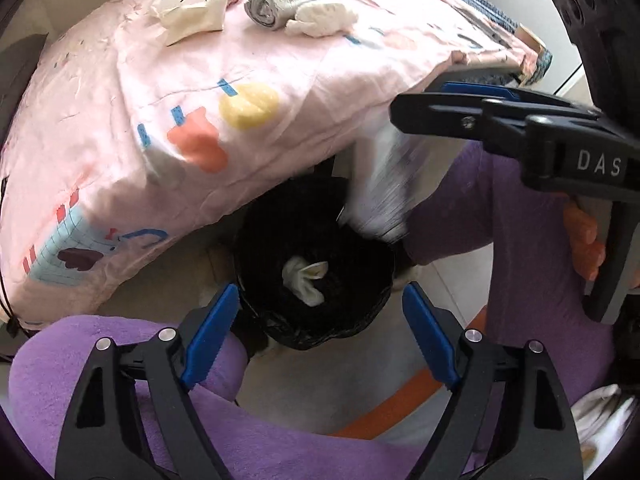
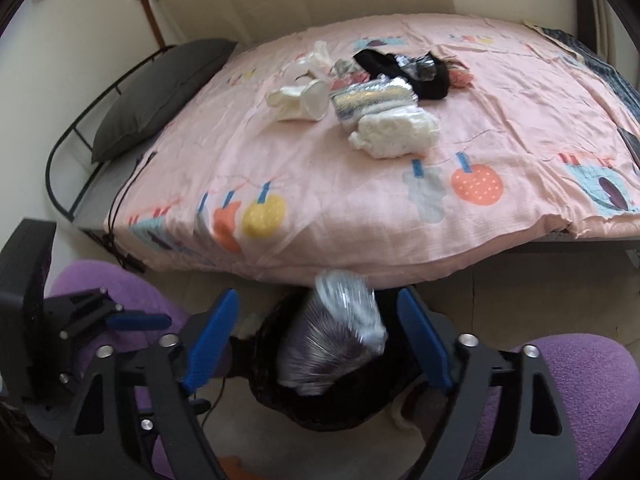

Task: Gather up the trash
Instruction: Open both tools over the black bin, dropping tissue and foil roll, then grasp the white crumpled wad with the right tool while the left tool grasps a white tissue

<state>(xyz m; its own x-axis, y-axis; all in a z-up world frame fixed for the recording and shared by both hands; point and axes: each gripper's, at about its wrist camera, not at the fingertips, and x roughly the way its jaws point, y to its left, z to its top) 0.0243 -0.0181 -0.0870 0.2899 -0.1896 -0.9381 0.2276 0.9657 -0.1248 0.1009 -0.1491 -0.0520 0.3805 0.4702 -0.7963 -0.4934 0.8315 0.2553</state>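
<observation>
**Over the bin: both claws released, a wrapper in mid-air**

Nearest of all, the left claw (image 1: 316,336) stands with its blue pads spread wide and nothing between them, directly above the black-lined trash bin (image 1: 256,264). The bin sits on the floor between two purple-clad knees (image 1: 120,360), so the room around it is tight on both sides, and its far rim tucks under the hanging edge of the bed's pink blanket (image 1: 160,92). One crumpled white tissue (image 1: 304,276) lies at the bin's bottom.

The right claw (image 2: 318,340) is likewise released, jaws wide apart. A clear plastic wrapper (image 2: 344,320) is between them but clear of both pads, motion-blurred over the bin's mouth; its long axis runs roughly from the bed edge down toward the bin, near end lowest. From the left wrist view the same wrapper (image 1: 384,184) is a blurred streak just at the bin's far right rim.

Farther from the bin, on the middle of the blanket, more trash lies clustered: a white paper cup (image 2: 300,102) on its side, a silvery rolled packet (image 2: 372,98), a white wad (image 2: 394,132), and black fabric (image 2: 404,70). Open blanket surrounds the cluster.
</observation>
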